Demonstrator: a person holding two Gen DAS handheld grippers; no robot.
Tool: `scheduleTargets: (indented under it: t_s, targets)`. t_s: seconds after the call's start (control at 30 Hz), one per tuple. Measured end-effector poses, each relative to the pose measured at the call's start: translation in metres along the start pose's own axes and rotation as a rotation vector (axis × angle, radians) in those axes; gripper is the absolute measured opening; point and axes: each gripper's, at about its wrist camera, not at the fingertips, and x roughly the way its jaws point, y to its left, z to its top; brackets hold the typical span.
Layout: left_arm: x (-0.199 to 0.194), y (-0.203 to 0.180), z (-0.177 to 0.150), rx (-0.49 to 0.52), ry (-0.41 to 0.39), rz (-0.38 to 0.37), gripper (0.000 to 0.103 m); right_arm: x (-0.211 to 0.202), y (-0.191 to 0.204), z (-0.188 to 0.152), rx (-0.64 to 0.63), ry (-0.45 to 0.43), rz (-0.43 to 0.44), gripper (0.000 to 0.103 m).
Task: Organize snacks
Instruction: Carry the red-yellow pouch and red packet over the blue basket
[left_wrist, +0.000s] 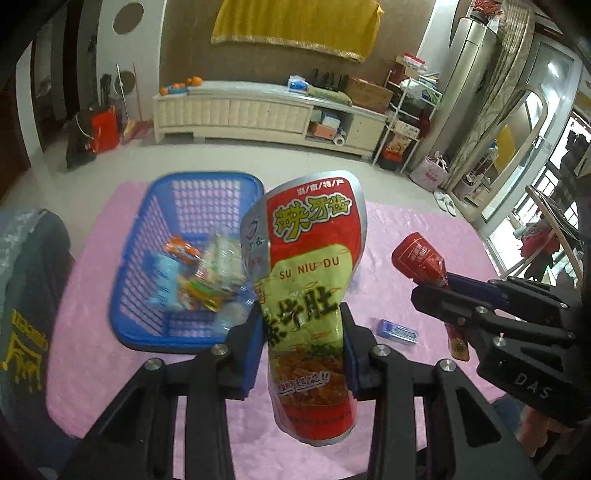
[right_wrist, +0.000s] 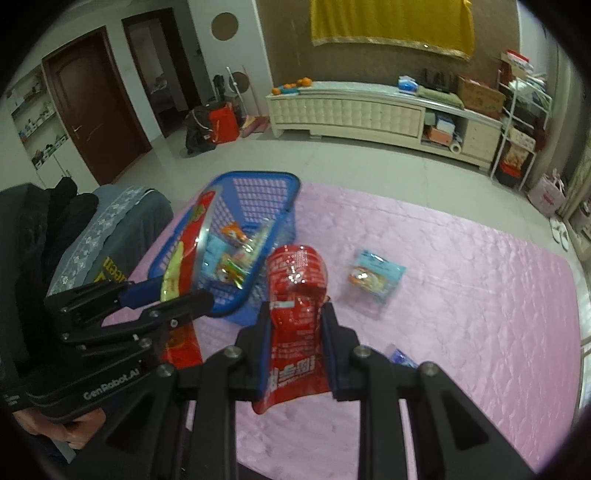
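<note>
My left gripper (left_wrist: 303, 325) is shut on a tall red-and-green snack pouch (left_wrist: 310, 280) and holds it upright above the pink cloth, just right of the blue basket (left_wrist: 147, 258). It also shows in the right wrist view (right_wrist: 170, 295), with the pouch (right_wrist: 188, 243) at the basket's near left rim. My right gripper (right_wrist: 295, 317) is shut on a red snack packet (right_wrist: 295, 291) above the cloth, right of the basket (right_wrist: 280, 184). In the left wrist view it (left_wrist: 432, 282) holds that packet (left_wrist: 417, 254) at the right. Several small snacks (left_wrist: 199, 273) lie in the basket.
A light blue snack bag (right_wrist: 373, 277) and a small blue packet (left_wrist: 397, 330) lie on the pink cloth (right_wrist: 461, 295). A chair draped with grey clothing (right_wrist: 110, 229) stands left of the table. The floor and a white cabinet (right_wrist: 369, 110) lie beyond.
</note>
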Motion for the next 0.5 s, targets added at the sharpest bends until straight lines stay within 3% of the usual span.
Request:
scheduleTargets:
  t_s: [0.5]
  targets:
    - [-0.011, 0.059, 0.032, 0.048, -0.060, 0.078, 0.034, 0.047, 0.054, 0.039, -0.064, 0.015, 0.076, 0.029]
